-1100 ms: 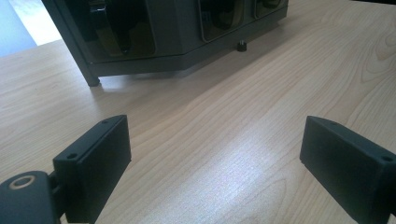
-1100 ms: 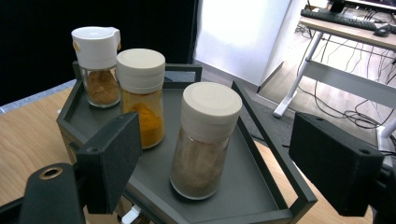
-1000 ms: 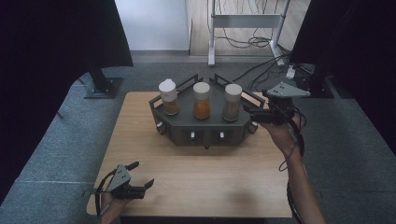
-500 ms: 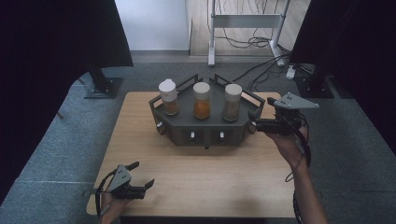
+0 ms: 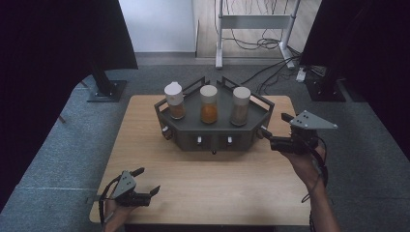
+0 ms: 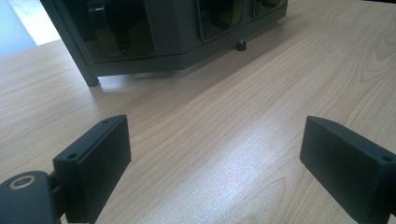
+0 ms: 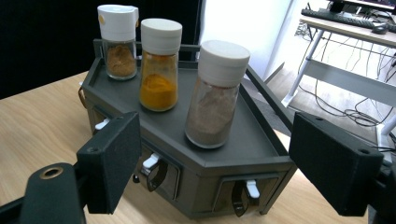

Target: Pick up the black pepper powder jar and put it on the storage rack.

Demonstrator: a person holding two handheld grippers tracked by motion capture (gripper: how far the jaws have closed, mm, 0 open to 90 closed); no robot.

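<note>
Wooden table [image 5: 145, 145] takes up most of the high view, grey carpet floor [image 5: 58, 145] around it, and a metal stand [image 5: 251, 29] with loose cables behind on the far side. On the far half of the table sits a dark hexagonal spice rack [image 5: 212, 133], flat top with a low rail, small white levers along its front faces. Three jars stand upright in a row on the rack top, apart from each other: left jar [image 5: 174, 100] with brown powder and a white flip cap, middle jar [image 5: 209, 104] with orange-yellow powder, right jar [image 5: 241, 106] with pale brown powder, both with round white lids. Right gripper [image 5: 270, 137] sits just beside the rack's right front corner, pointing left at it, held in the person's right hand [image 5: 304, 162]; jaws stand apart with nothing between them, not touching the rack as far as I can tell. In the right gripper view the right jar [image 7: 215, 93] is nearest and roughly centred between the jaws, rack corner [image 7: 243, 168] below it. Left gripper [image 5: 147, 181] rests low at the near left corner of the table, well apart from the rack, jaws wide and released, bare wood between them in the left gripper view.
</note>
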